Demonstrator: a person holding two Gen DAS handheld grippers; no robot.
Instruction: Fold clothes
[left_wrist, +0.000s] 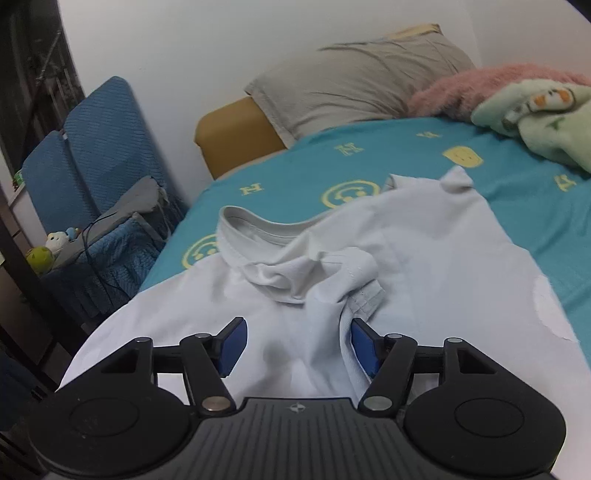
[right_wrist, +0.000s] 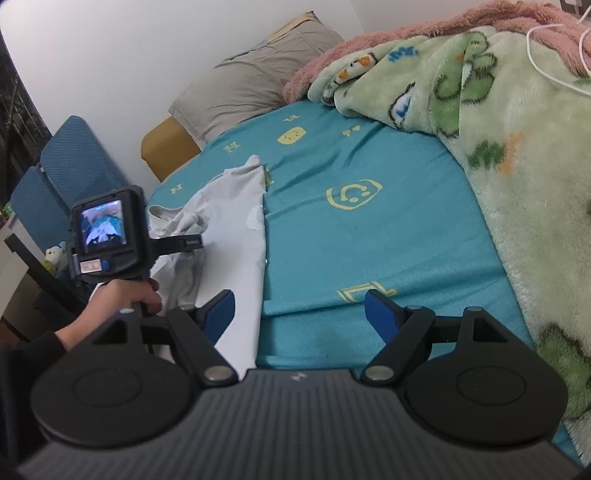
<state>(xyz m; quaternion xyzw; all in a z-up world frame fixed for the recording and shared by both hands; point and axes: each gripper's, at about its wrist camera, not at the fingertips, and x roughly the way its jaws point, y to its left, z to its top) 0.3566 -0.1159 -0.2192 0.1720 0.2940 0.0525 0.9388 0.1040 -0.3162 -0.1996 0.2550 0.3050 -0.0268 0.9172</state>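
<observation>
A white T-shirt (left_wrist: 424, 266) lies on the teal bedsheet (left_wrist: 369, 162), which has yellow smiley faces and letters printed on it. The shirt is partly folded: one sleeve (left_wrist: 332, 273) is turned over onto the body and lies crumpled just below the collar (left_wrist: 258, 225). The collar points toward the grey pillow (left_wrist: 354, 85) at the head of the bed.

The left gripper (left_wrist: 295, 343) hangs low over the shirt, below the collar and near the turned sleeve. Its two blue pads (left_wrist: 232, 347) stand well apart — nothing is between them, only the cloth underneath.

In the right wrist view, the right gripper (right_wrist: 299, 317) is beside the shirt's straight right edge (right_wrist: 262, 236). Its jaws are also spread wide and hold nothing; the left pad is over the cloth and the right pad is over bare sheet. A hand (right_wrist: 122, 295) with a dark sleeve holds the handle of the left gripper there, left of the shirt.

A green fleece blanket (right_wrist: 517, 155) with cartoon prints lies to the right of the shirt, well apart from it, and a pink fuzzy blanket (right_wrist: 424, 29) lies behind it near the pillow.
</observation>
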